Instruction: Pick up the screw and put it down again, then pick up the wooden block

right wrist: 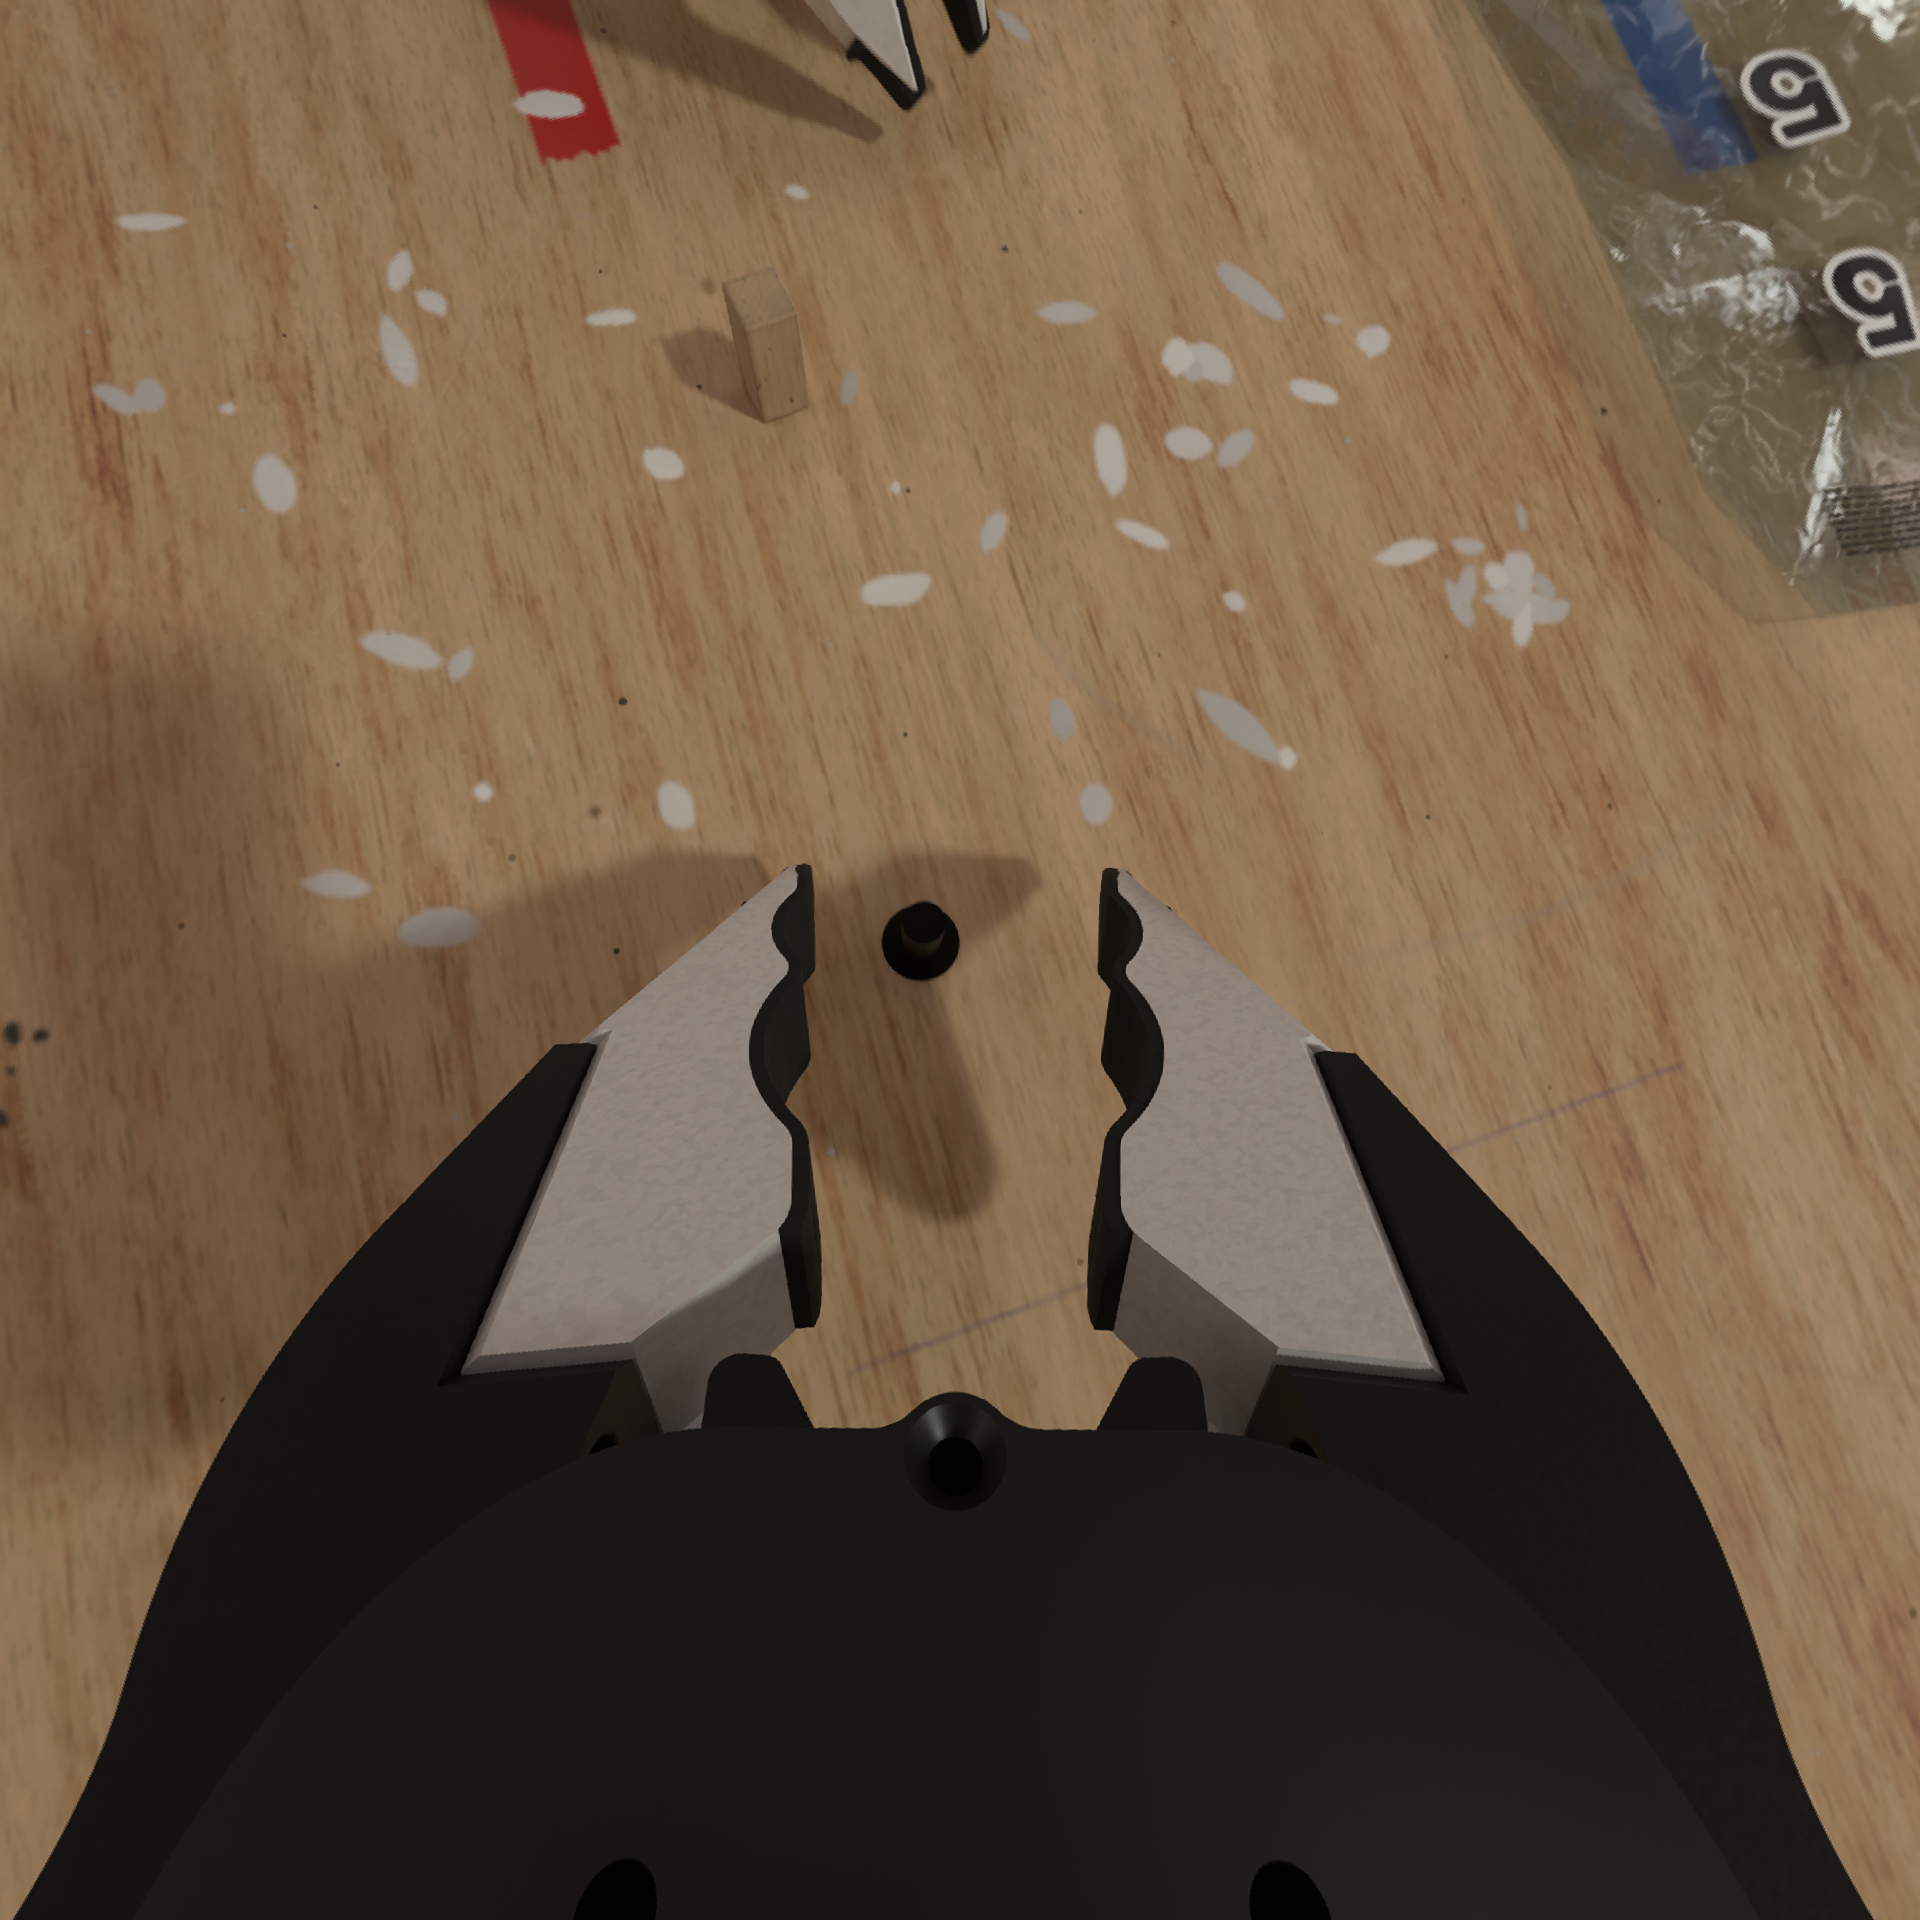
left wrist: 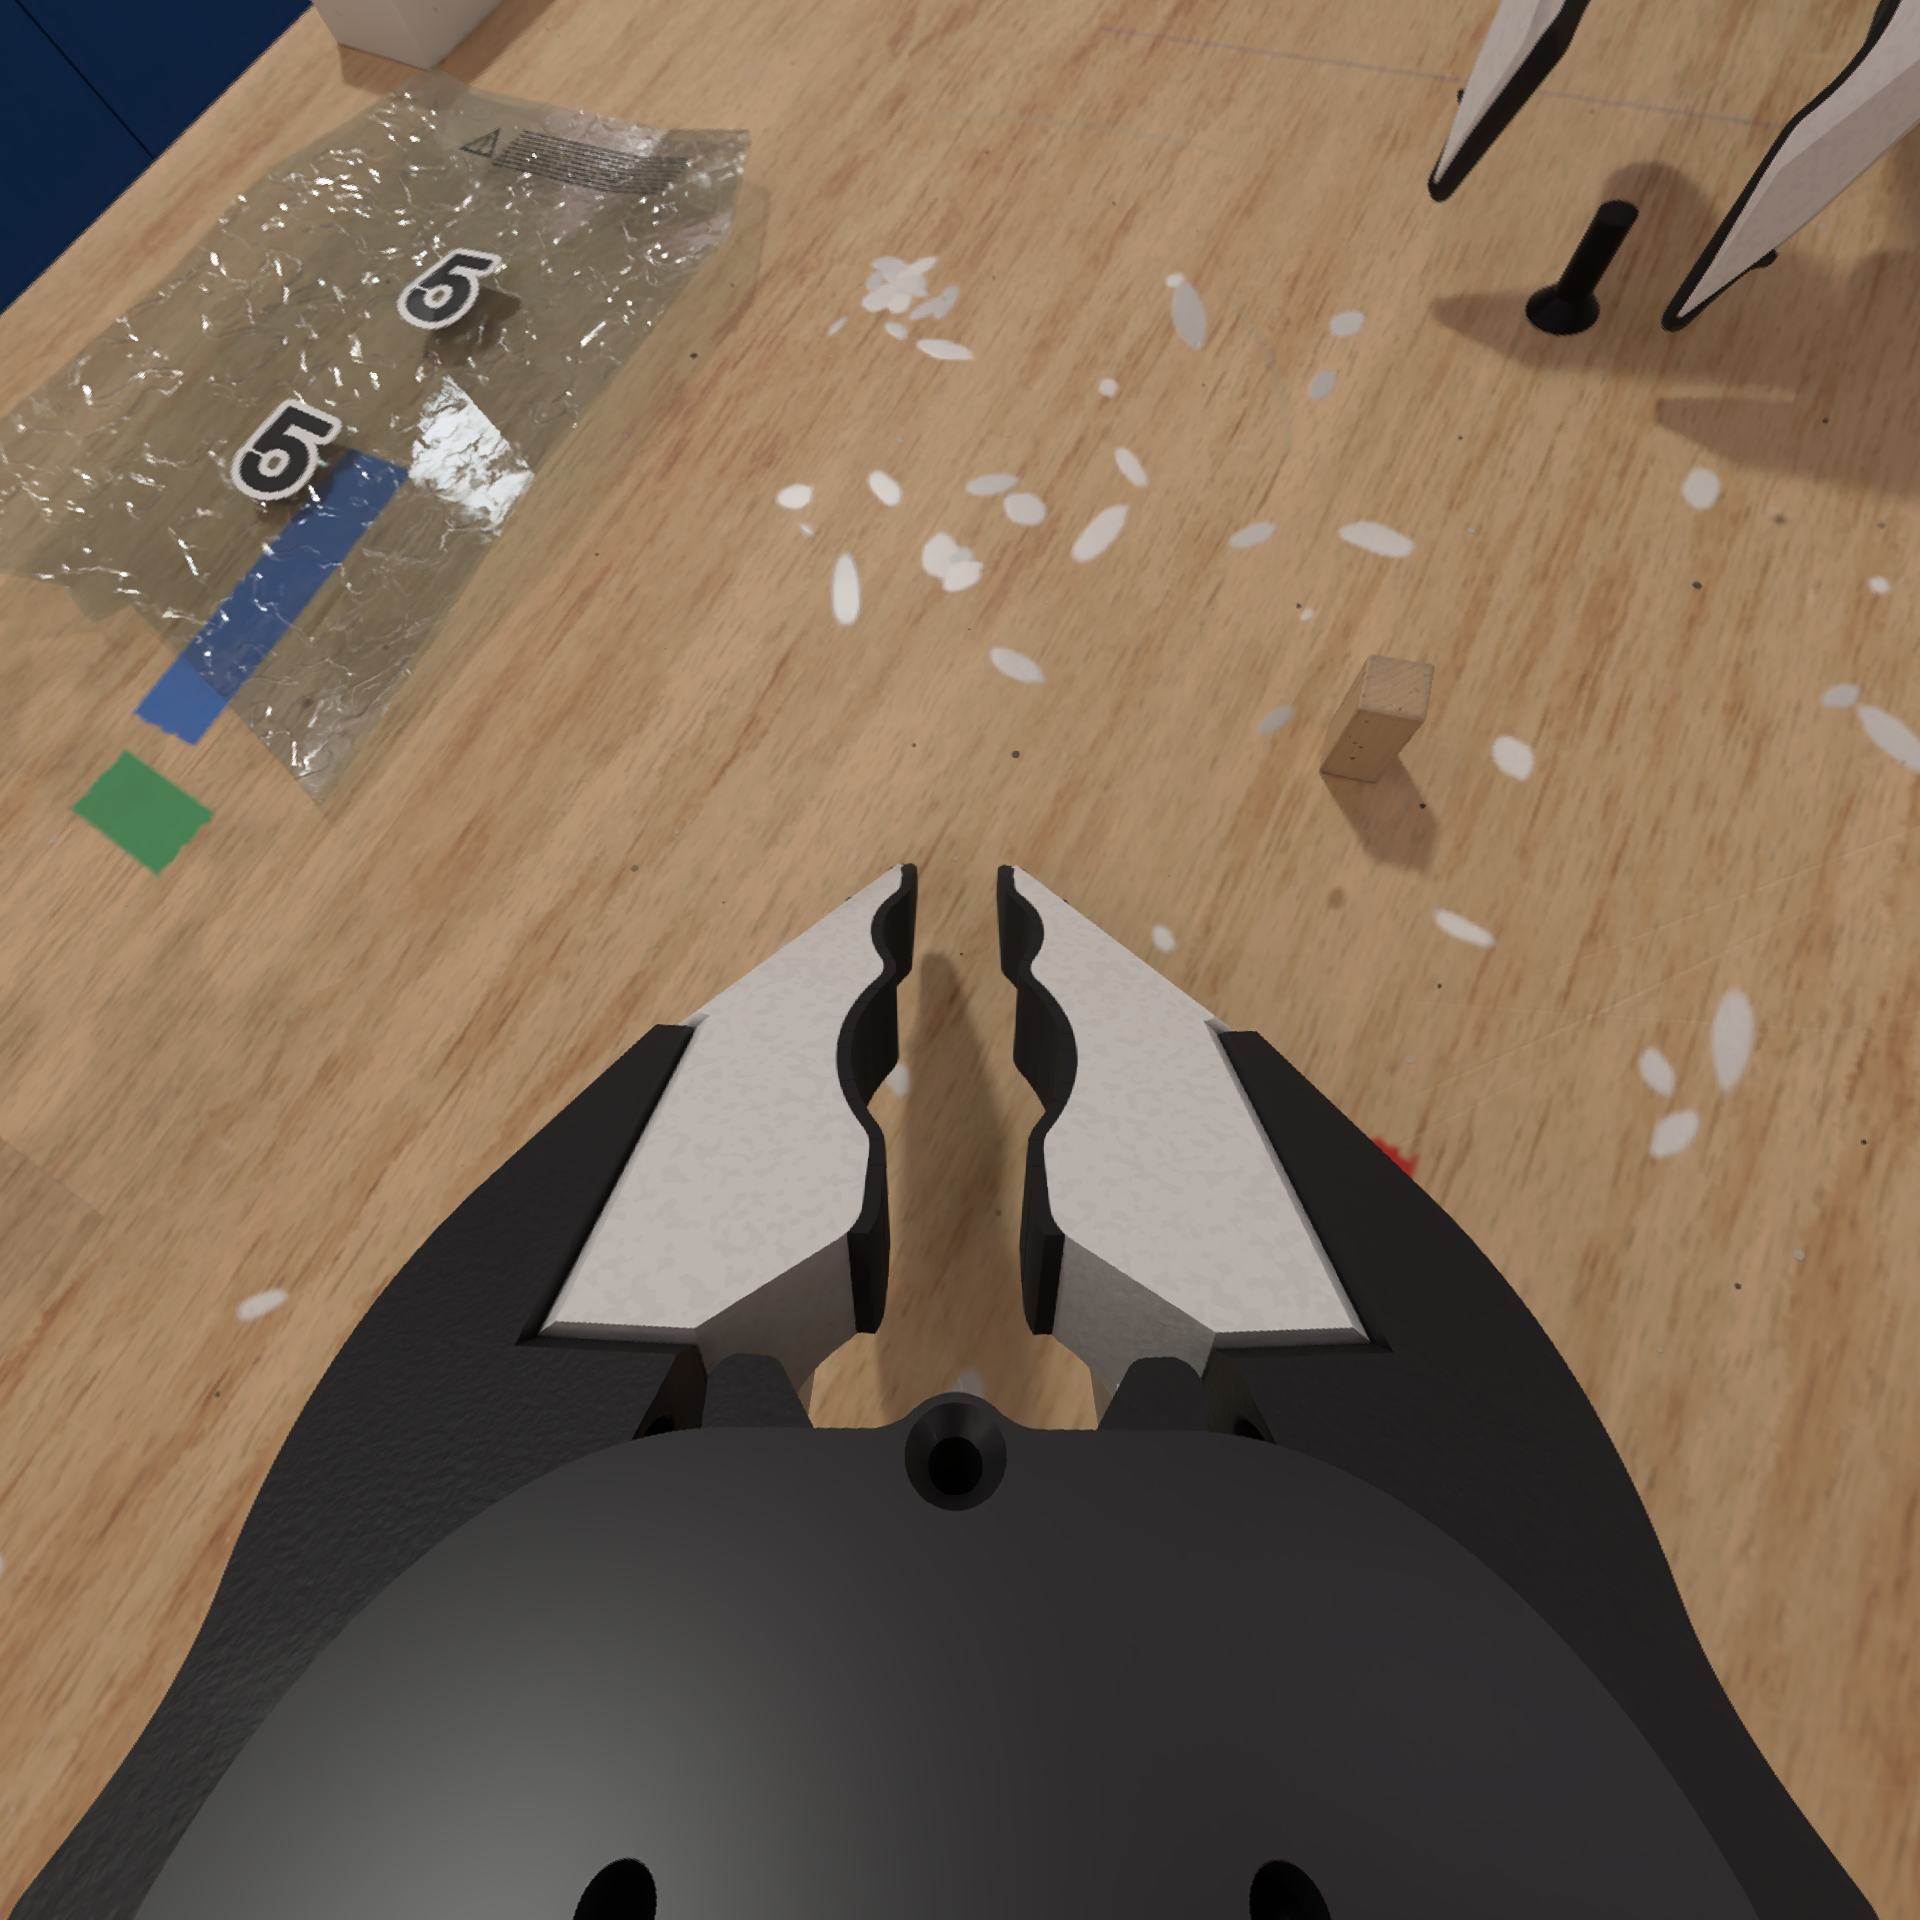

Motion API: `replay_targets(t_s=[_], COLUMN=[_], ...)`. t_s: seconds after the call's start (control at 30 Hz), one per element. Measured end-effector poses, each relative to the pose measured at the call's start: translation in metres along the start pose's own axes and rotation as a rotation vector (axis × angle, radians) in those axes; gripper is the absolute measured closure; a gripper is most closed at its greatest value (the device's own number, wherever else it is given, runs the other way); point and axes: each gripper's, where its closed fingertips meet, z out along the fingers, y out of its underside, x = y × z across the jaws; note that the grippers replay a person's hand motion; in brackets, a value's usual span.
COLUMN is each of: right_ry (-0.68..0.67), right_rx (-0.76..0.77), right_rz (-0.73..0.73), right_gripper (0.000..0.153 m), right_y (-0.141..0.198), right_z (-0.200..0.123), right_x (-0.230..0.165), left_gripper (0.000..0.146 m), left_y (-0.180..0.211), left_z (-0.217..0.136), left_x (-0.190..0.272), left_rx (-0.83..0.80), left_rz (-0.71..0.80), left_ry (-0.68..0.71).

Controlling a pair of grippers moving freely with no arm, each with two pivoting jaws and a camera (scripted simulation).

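Observation:
A small black screw (right wrist: pixel 918 940) stands head down on the wooden table, between the fingertips of my right gripper (right wrist: pixel 956 883), which is open and not touching it. In the left wrist view the screw (left wrist: pixel 1581 268) and the right gripper (left wrist: pixel 1558 260) sit at the top right. A small wooden block (left wrist: pixel 1377 717) stands upright ahead and to the right of my left gripper (left wrist: pixel 956 878), which is nearly shut with a narrow gap and holds nothing. The block (right wrist: pixel 767 343) also shows far ahead in the right wrist view, with the left gripper (right wrist: pixel 935 68) beyond it.
A crinkled clear plastic bag (left wrist: pixel 343 416) with two number stickers lies at the left over blue tape (left wrist: pixel 281 582); a green tape patch (left wrist: pixel 140 810) is nearby. Red tape (right wrist: pixel 556 83) lies by the left gripper. White flecks (left wrist: pixel 1101 530) dot the table. The table edge (left wrist: pixel 156 156) runs at top left.

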Motion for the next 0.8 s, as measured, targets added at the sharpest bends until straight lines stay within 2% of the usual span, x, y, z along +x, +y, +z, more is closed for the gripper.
replay_targets(t_s=[0.23, 0.4, 0.5, 0.8], right_ry=[-0.014, -0.005, 0.005, 0.038], right_rx=[-0.038, -0.098, -0.101, -0.084], right_rz=[0.005, -0.012, -0.012, 0.008], right_gripper=[0.112, 0.125, 0.143, 0.145], right_y=[0.008, 0.013, 0.014, 0.017], right_z=[-0.004, 0.000, 0.000, -0.005], right_x=[-0.005, -0.008, -0.007, 0.003], left_gripper=[0.103, 0.103, 0.103, 0.104], left_y=[-0.013, -0.024, -0.027, -0.033], left_z=[-0.011, -0.011, -0.007, -0.002], left_x=[-0.004, 0.008, 0.021, 0.061], left_rx=[0.076, 0.135, 0.145, 0.162], left_rz=[-0.023, -0.013, 0.027, 0.128], left_ry=[-0.026, 0.000, 0.040, 0.164])
